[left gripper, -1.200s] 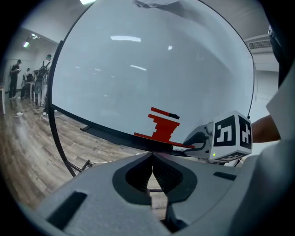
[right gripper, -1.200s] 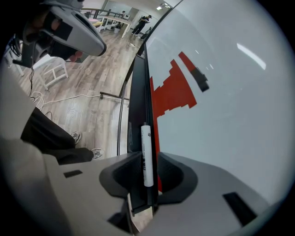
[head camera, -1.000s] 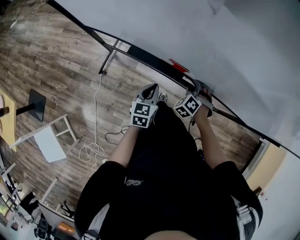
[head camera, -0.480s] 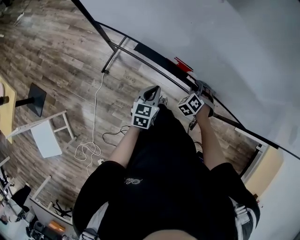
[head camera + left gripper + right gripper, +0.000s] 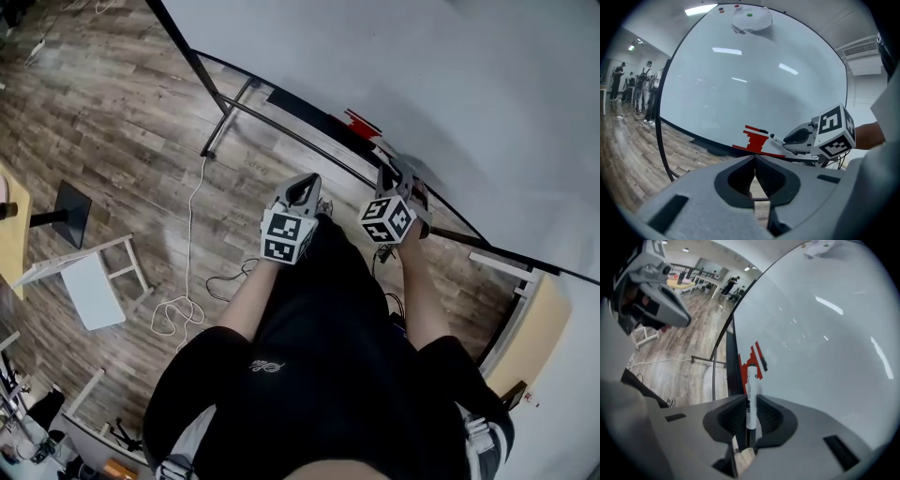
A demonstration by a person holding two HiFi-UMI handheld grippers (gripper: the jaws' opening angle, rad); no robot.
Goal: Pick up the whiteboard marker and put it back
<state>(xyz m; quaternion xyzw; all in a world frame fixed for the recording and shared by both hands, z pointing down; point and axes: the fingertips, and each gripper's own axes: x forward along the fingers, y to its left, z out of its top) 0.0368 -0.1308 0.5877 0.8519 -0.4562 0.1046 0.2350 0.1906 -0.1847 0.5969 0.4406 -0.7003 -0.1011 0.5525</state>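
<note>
Found slim white plastic whiteboard marker clamped by its barrel in right gripper, close before large white whiteboard, near its lower edge. Judged light, rigid, smooth-sided; likely to pivot unless held mid-barrel. Noted left gripper closed on nothing.

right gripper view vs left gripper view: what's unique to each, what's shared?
Only the right gripper view: the right gripper, tongs shut on the barrel of the white whiteboard marker. Only the left gripper view: the left gripper, tongs together with nothing between, and a white wall air conditioner. Both: the large white whiteboard and the red stepped drawing on it.
</note>
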